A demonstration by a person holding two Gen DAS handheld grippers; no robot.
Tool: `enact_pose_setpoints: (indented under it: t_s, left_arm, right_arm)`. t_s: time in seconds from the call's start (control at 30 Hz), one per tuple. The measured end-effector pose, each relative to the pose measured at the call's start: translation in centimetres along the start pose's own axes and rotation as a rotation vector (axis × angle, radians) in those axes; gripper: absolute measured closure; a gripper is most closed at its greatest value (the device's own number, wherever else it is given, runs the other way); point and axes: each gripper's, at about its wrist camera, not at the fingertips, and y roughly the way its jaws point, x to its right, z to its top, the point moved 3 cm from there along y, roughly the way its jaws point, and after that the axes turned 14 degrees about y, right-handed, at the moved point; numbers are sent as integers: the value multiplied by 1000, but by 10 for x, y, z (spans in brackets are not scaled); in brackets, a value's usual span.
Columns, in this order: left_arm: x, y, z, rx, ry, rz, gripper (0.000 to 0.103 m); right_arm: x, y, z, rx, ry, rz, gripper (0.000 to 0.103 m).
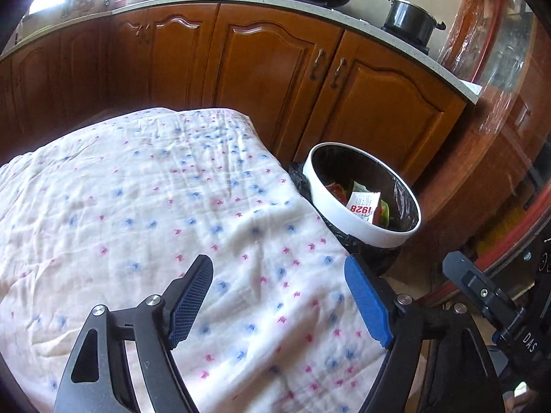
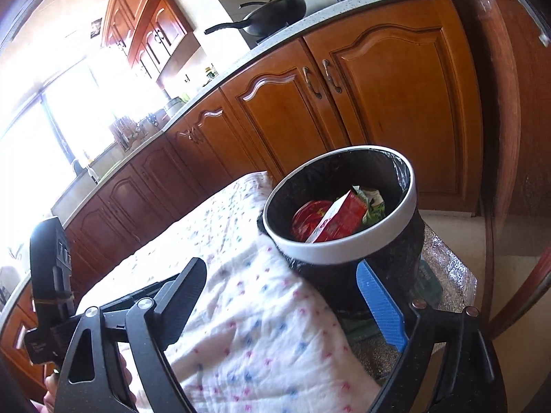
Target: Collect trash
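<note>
Nearest the left wrist camera, the left gripper (image 1: 279,296) had its fingers spread with nothing between them, above the one white cloth with pink and blue flecks (image 1: 144,206) covering the surface. Right of it stood one trash bin (image 1: 344,218), white-rimmed and black-lined, holding the collected trash; this view alone showed a white packet printed 1928 (image 1: 363,204). The right wrist view showed the right gripper (image 2: 286,296) likewise released and empty, and, in the bin (image 2: 344,246), one red carton (image 2: 344,220) and one red round lid (image 2: 304,218).
</note>
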Motion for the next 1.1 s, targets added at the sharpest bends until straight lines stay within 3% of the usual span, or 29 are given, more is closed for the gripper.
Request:
enact_pose_setpoints:
  t_s: [0.23, 0.33, 0.4, 0.57, 0.7, 0.93, 1.1]
  left_arm:
    - [-5, -59, -15, 102, 23, 72, 20]
    - [-4, -89, -20, 169, 46, 107, 13]
    - [-3, -109, -27, 228, 54, 139, 1]
    - [-3, -124, -59, 295, 74, 227, 1]
    - [-8, -122, -79, 277, 57, 234, 1]
    - [-7, -124, -101, 268, 73, 265, 1]
    - [-6, -126, -112, 282, 92, 290, 1]
  right_arm:
    - [-23, -32, -11, 84, -57, 10, 3]
    - [-43, -52, -9, 139, -106, 18, 0]
    - [-57, -68, -9, 197, -141, 19, 0]
    - [-80, -99, -23, 365, -235, -1, 0]
    - [-77, -93, -40, 369, -246, -4, 0]
    - [-59, -72, -67, 296, -231, -25, 0]
    - [-51, -74, -83, 315, -236, -35, 0]
